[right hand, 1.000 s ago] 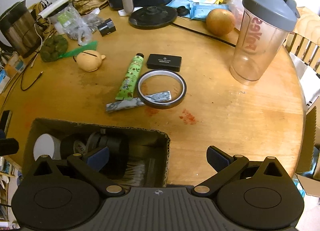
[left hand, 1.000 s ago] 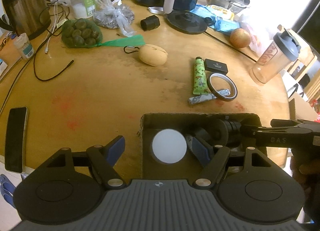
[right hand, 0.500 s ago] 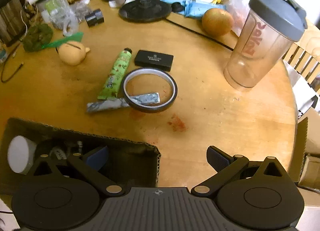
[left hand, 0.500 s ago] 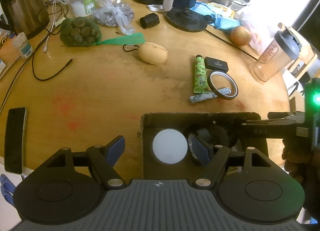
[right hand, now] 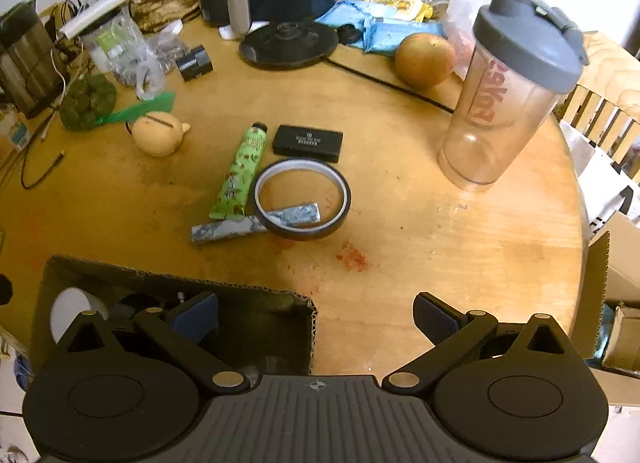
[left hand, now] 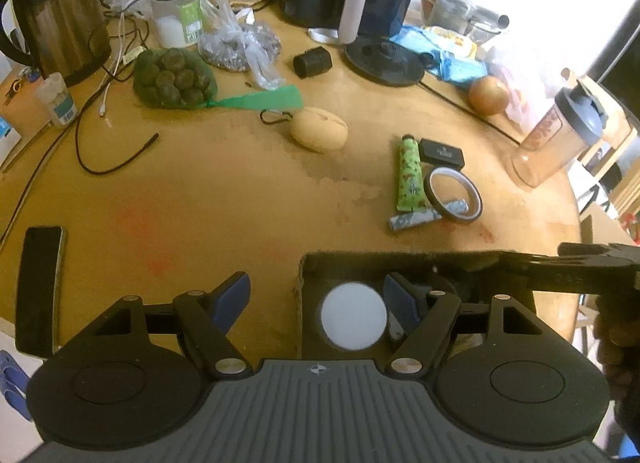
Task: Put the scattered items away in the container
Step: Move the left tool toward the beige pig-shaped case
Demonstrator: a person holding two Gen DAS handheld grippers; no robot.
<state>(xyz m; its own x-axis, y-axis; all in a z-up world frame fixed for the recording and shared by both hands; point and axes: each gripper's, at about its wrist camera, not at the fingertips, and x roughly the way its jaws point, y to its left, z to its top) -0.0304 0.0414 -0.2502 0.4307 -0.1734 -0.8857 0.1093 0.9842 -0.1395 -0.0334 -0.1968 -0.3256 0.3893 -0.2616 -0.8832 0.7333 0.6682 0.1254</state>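
Note:
A cardboard box point(left hand: 304, 275) point(right hand: 240, 291) sits at the table's near edge and holds a white round lid point(left hand: 354, 315) point(right hand: 72, 305) and dark items. Beyond it lie a green tube point(left hand: 409, 173) point(right hand: 242, 171), a tape ring point(left hand: 454, 194) point(right hand: 302, 199), a silvery wrapped bar point(left hand: 416, 218) point(right hand: 240, 225) and a small black case point(left hand: 442, 151) point(right hand: 308, 141). My left gripper point(left hand: 316, 299) is open and empty, straddling the box's left wall. My right gripper point(right hand: 316, 313) is open and empty over the box's right wall; its body shows in the left wrist view point(left hand: 560, 267).
A tan pig-shaped pouch point(left hand: 318, 131) point(right hand: 158, 137), a shaker bottle point(right hand: 508, 91), an orange fruit point(right hand: 426, 59), a net of avocados point(left hand: 174, 79), a kettle point(left hand: 56, 11), a cable point(left hand: 100, 167) and a phone point(left hand: 40, 291) are on the table. A cardboard box point(right hand: 612, 303) stands right.
My right gripper has pulled up and back from the box interior toward its right wall. The left gripper has barely moved.

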